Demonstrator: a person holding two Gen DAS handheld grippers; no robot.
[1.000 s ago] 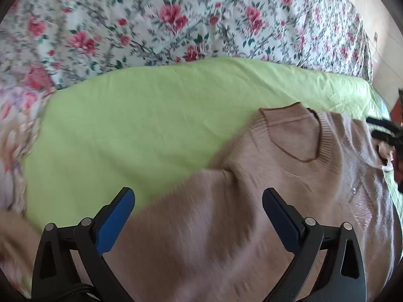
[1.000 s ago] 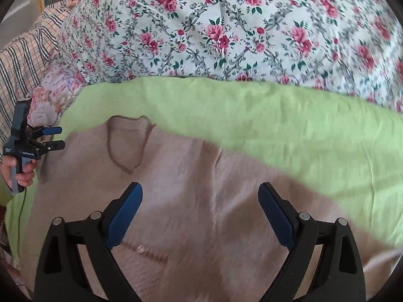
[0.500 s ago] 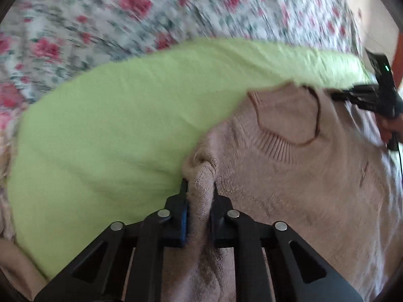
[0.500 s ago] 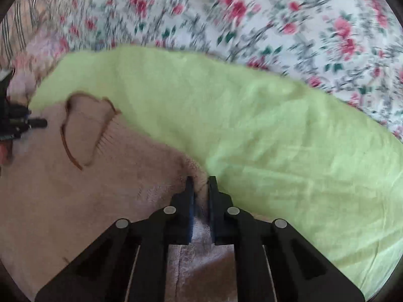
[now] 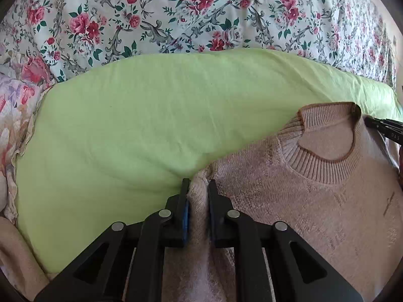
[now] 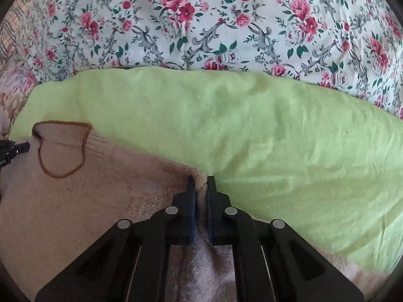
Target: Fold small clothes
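A small pinkish-beige knit sweater [image 5: 314, 201] lies front up on a light green cloth [image 5: 151, 125], its ribbed collar [image 5: 320, 168] brown-edged. My left gripper [image 5: 197, 185] pinches a raised fold at the sweater's left shoulder edge. Its jaws are opening slightly while the knit still fills the gap between the pads. In the right wrist view the same sweater [image 6: 88, 201] spreads to the left, and my right gripper [image 6: 200, 182] is shut on a fold at its other shoulder edge. Each gripper's tip shows in the other's view beside the collar.
A floral bedspread [image 5: 201, 12] with red roses covers the bed beyond the green cloth [image 6: 277, 125]. A frilled floral pillow [image 5: 17, 105] lies at the left. More beige fabric [image 5: 15, 251] sits at the lower left. A plaid cloth [image 6: 10, 32] shows at the far left.
A second ago both grippers hung open above the sweater. Both came down and closed on folds at its shoulder edges, bunching the knit up between the pads.
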